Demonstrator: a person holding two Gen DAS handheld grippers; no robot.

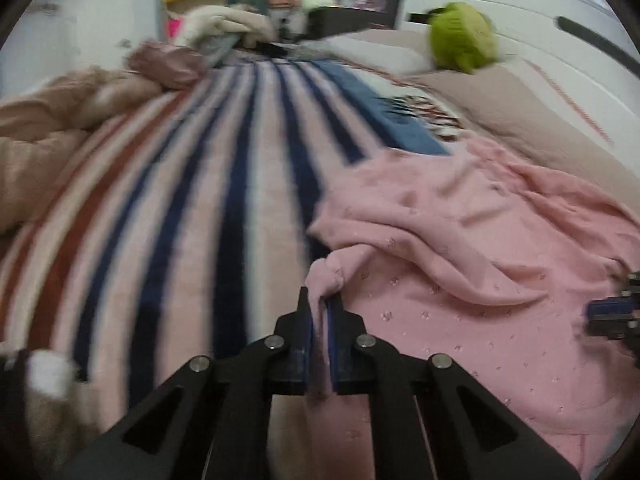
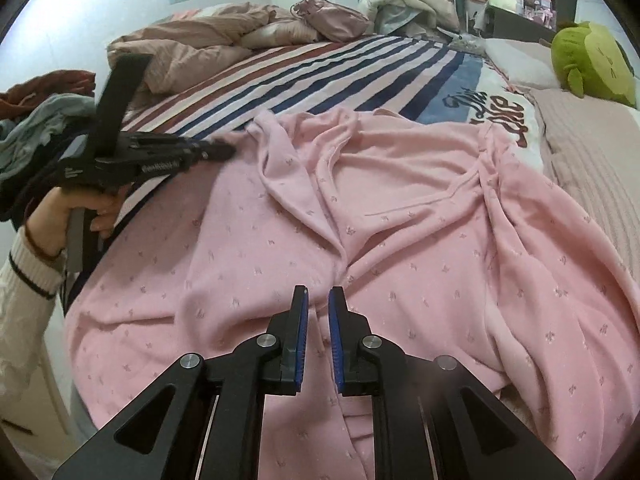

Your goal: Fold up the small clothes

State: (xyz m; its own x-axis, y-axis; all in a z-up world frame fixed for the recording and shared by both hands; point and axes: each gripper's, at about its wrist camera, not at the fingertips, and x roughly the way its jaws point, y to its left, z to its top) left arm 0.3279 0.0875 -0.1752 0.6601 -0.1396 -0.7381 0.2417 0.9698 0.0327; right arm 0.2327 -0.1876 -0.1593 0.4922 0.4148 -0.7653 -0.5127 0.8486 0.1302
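A pink garment [image 2: 400, 216] with a small scattered print lies spread over the near part of a bed, rumpled, with long folds running from its far edge toward the near edge and a seam or neckline opening showing near its middle. It rests on a striped blanket [image 1: 208, 168] in pink, navy and rust bands.

The left gripper [image 1: 322, 308] has its jaws pressed together on a bunched corner of the garment, the cloth rising in a twisted peak between the blue pads [image 1: 333, 344]; in the right wrist view that gripper [image 2: 224, 152] meets the garment's far left edge, held by a hand [image 2: 76, 212] in a cream ribbed cuff. The right gripper [image 2: 318, 308] hovers low over the garment's near middle, its jaws slightly apart with a narrow gap; whether cloth sits between them, I cannot tell.

Beyond the garment lie a beige quilt [image 2: 192, 44], a mauve bag [image 2: 332, 20] and a heap of pale clothes [image 2: 404, 4]. A green plush [image 2: 592, 64] sits at the right by a pillow [image 2: 516, 60]. At the left edge, a pile of grey and rust clothes [image 2: 40, 112].
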